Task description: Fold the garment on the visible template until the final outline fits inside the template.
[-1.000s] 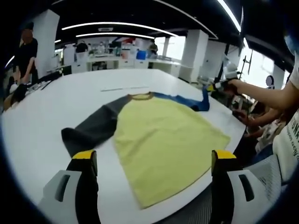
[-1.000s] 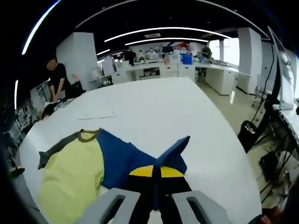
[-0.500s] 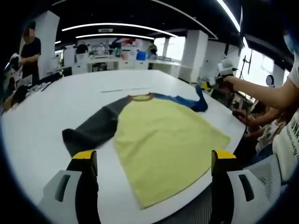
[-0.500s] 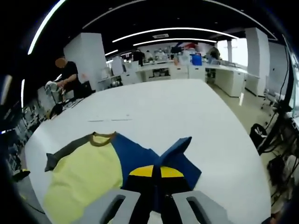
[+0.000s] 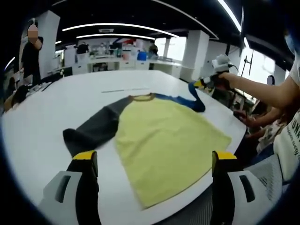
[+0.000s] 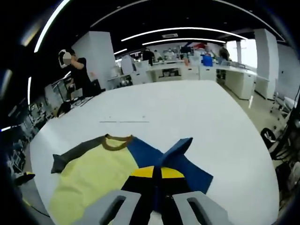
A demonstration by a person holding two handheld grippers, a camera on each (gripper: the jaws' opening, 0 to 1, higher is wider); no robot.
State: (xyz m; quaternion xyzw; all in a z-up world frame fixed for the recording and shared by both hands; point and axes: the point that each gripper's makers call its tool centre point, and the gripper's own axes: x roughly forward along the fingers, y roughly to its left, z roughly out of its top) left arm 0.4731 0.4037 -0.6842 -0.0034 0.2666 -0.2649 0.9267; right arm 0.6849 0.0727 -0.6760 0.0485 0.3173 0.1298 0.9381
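Leftmost, the left tongs (image 5: 152, 161) hover wide apart, tilted down over the near hem of the yellow raglan shirt (image 5: 164, 138) lying flat on the white desk (image 5: 70, 101). Rightward, an outstretched forearm (image 5: 262, 91) carries the right tongs (image 6: 157, 172), clamped on the raised blue sleeve (image 6: 176, 152).

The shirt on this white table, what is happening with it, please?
A person is folding the shirt with two handheld grippers. The right gripper is shut on the blue sleeve and holds its end above the table. The left gripper is open and hovers near the hem. The grey sleeve lies flat and unfolded.
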